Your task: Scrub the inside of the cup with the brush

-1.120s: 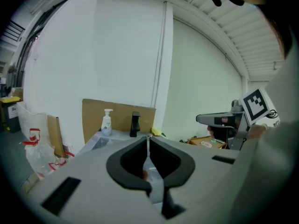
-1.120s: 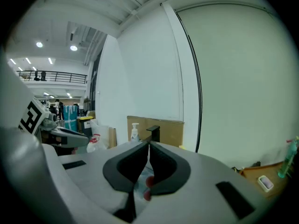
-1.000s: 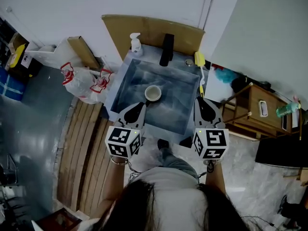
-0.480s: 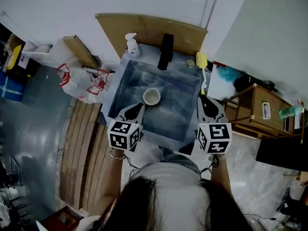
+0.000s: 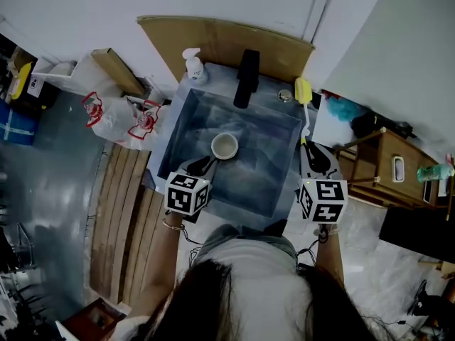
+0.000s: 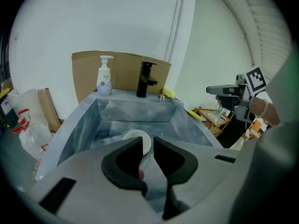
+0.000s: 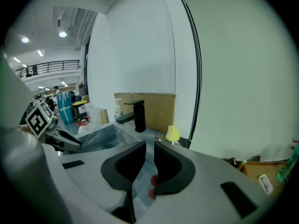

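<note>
A white cup [image 5: 225, 146] stands upright on the floor of the grey sink [image 5: 206, 112]. My left gripper [image 5: 202, 165] hovers just short of the cup, over the sink's near part. In the left gripper view the cup [image 6: 133, 135] shows right beyond the jaws; my left gripper [image 6: 148, 144] is opening with nothing between its pads. The brush, with its yellow head [image 5: 303, 91] and white handle, lies on the sink's right rim. My right gripper [image 5: 314, 151] is just short of the handle's end. In the right gripper view the brush head [image 7: 172, 134] lies ahead; my right gripper [image 7: 149, 148] is opening, empty.
A black faucet [image 5: 247, 77] and a soap pump bottle [image 5: 192, 66] stand on the sink's back rim, with cardboard [image 5: 220, 41] behind them. A wooden side table [image 5: 387, 169] stands to the right, and plastic bags [image 5: 117, 116] lie on the floor to the left.
Both grippers have moved forward. The left tips are closer to the cup and the right tips closer to the brush handle. Both pairs of jaws have parted from shut.
</note>
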The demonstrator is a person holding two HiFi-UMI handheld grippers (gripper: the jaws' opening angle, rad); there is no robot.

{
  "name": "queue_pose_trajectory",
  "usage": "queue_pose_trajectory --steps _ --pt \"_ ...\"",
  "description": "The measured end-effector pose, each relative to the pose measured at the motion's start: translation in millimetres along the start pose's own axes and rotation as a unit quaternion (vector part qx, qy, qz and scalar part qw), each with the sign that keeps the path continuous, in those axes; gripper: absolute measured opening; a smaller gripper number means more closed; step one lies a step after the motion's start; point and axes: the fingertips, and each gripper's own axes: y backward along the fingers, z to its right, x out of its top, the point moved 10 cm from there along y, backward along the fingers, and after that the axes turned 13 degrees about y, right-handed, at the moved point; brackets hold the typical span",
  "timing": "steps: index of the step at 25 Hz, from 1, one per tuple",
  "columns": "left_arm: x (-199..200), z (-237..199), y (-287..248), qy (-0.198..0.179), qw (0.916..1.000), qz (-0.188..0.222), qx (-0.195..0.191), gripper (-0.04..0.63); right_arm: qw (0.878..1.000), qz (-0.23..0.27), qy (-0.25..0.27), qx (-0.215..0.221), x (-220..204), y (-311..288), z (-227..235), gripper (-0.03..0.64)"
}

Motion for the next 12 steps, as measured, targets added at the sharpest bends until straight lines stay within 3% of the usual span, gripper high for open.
queue_pose_trajectory --steps 12 --pt "-12 -20 -52 -0.014 0.9933 -0.114 0.015 0.109 0.999 -0.044 -0.019 -0.019 -29 -31 19 0.102"
